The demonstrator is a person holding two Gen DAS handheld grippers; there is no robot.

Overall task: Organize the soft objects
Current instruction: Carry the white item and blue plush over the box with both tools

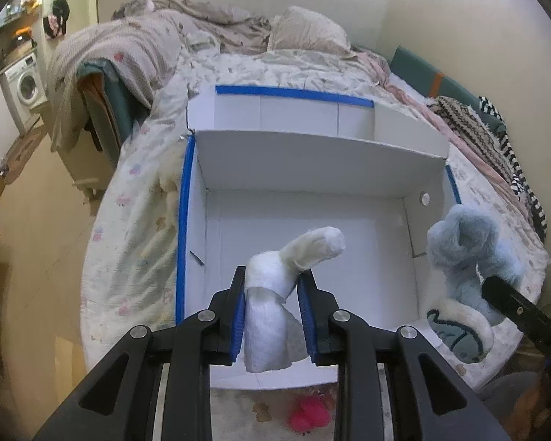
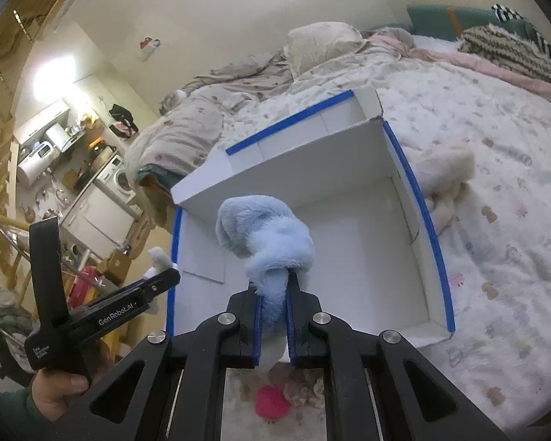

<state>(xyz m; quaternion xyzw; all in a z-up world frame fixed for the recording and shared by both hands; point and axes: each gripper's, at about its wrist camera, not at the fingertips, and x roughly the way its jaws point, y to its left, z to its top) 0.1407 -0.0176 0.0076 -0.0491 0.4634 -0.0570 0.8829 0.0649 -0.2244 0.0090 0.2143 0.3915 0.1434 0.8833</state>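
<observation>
Here left gripper clamps white rolled sock; right gripper clamps fluffy blue sock.

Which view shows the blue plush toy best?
The left wrist view: the blue plush toy shows nearly whole, including its pale patterned part. The right wrist view shows only its fluffy blue end, pinched in the right gripper.

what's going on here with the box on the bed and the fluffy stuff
A person holds a claw in each hand over a white box with blue-taped edges that sits on a bed. The left claw is shut on a white soft item; the right claw is shut on a fluffy light-blue soft item. Both hang above the box's large compartment, which looks empty. A cream fluffy item lies on the bed beside the box.
</observation>
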